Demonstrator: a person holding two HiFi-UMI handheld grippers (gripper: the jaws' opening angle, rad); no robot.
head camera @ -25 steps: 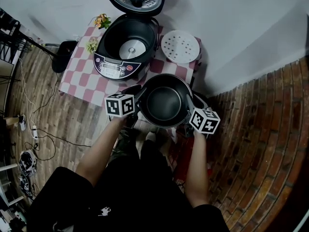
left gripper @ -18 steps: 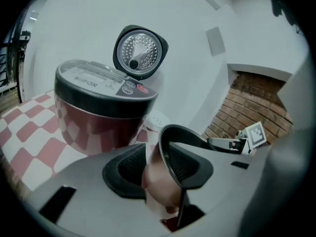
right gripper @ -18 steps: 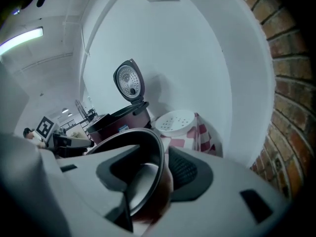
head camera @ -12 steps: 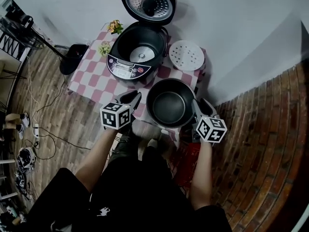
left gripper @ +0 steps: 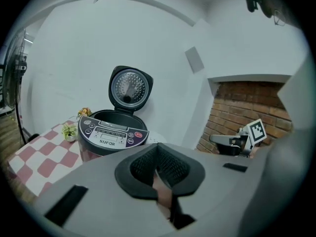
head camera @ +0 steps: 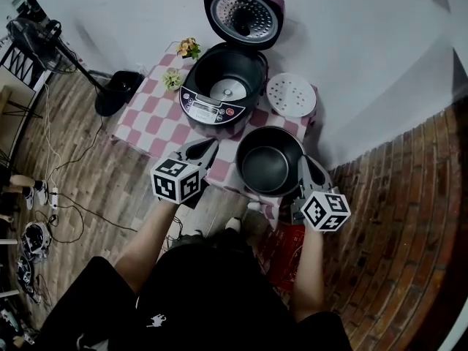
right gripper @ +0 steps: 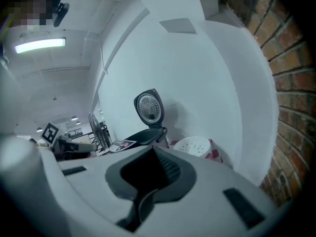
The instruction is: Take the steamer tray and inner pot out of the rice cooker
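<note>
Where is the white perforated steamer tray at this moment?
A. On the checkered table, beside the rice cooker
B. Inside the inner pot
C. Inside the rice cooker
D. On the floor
A: in the head view the steamer tray lies flat on the checkered table, just to the right of the open rice cooker.

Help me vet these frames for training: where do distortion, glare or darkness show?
Head view: fisheye bows the wood floor, corners darken, rice cooker stays sharp. Left gripper view: black round vignette, close foreground soft. Right gripper view: ceiling light glares, brick wall curves.
</note>
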